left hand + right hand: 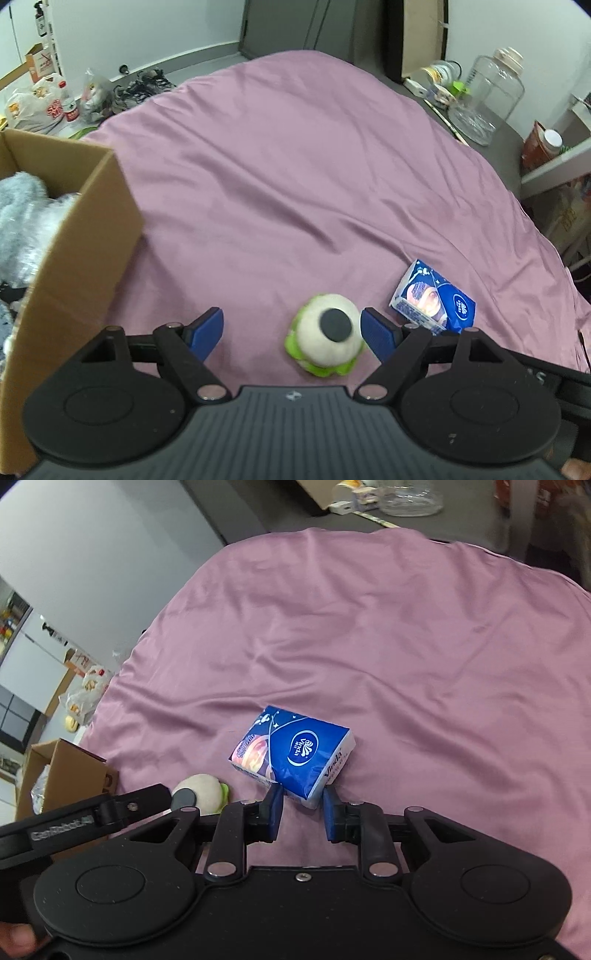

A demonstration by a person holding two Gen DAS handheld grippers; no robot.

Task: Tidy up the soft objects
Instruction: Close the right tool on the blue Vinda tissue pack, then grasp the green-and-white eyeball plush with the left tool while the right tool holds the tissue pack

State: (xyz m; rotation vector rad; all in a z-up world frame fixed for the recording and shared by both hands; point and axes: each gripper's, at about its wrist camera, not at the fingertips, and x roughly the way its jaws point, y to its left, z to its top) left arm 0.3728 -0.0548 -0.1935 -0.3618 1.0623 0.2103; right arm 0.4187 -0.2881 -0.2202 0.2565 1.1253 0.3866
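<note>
My left gripper (291,334) is spread wide with the little green one-eyed plush (325,345) sitting between the fingers, closer to the right-hand one, nothing clamped yet. My right gripper (301,808) has its fingers narrow around the near corner of the blue tissue pack (293,755). Looks like they're pinching it, but I can't swear both pads are actually touching.

So I'd say I'm mid-pickup on both, with the pink bedsheet (277,177) still under everything. The cardboard box (74,236) sits off at about 9 o'clock from my left gripper, with some grey fluffy stuff (22,218) already in it. Guessing that's the drop spot.

Next move as I see it: centre on the plush, squeeze gently since it'll squash, then lift and swing toward 9 o'clock. The tissue pack grip is on a corner, so it might pivot.
</note>
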